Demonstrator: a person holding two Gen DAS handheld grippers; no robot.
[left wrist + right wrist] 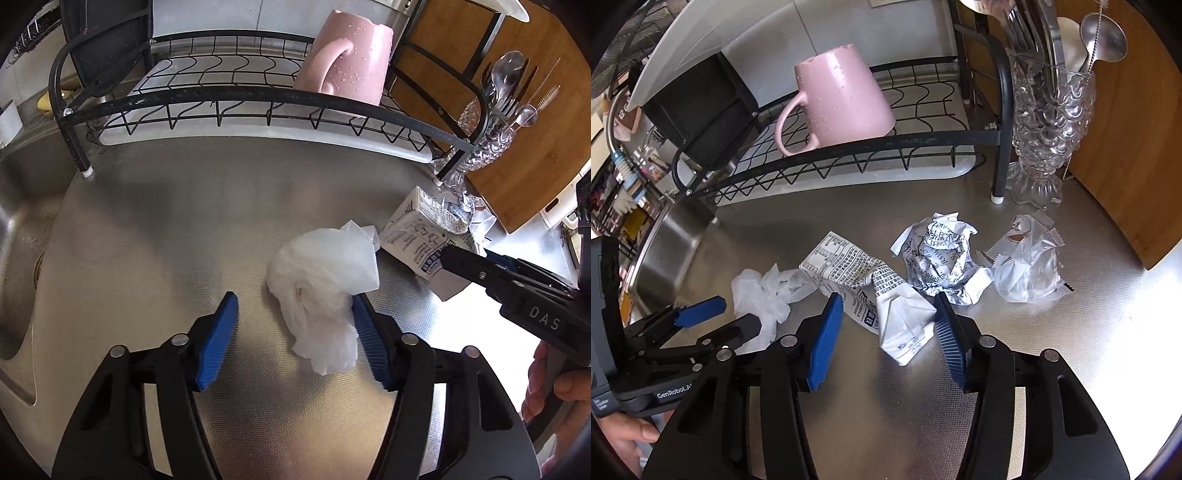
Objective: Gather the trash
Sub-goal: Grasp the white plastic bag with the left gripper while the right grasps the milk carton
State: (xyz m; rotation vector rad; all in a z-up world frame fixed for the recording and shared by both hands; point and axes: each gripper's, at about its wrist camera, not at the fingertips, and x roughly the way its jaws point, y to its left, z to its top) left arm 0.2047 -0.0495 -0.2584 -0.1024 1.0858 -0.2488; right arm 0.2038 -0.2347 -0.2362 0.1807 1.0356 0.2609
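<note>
Closing now, the left hand-held gripper [295, 325], jaws apart around the crumpled plastic bag [323, 291] on the steel table [155, 236], may only pinch loose film, while the right hand-held gripper [888, 332], also apart, straddles the flattened carton [882, 302].

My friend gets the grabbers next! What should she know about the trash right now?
Left gripper: open, jaws on either side of the white plastic wad, not squeezing it.
Right gripper: open, jaws around the near end of the crushed carton, not closed on it.
Other trash on the metal counter: a crumpled printed paper behind the carton and a silvery wrapper to its right.
Done: nothing is picked up; all four pieces lie on the counter.
Left: close on each piece and carry it off. No bin is in view.
</note>
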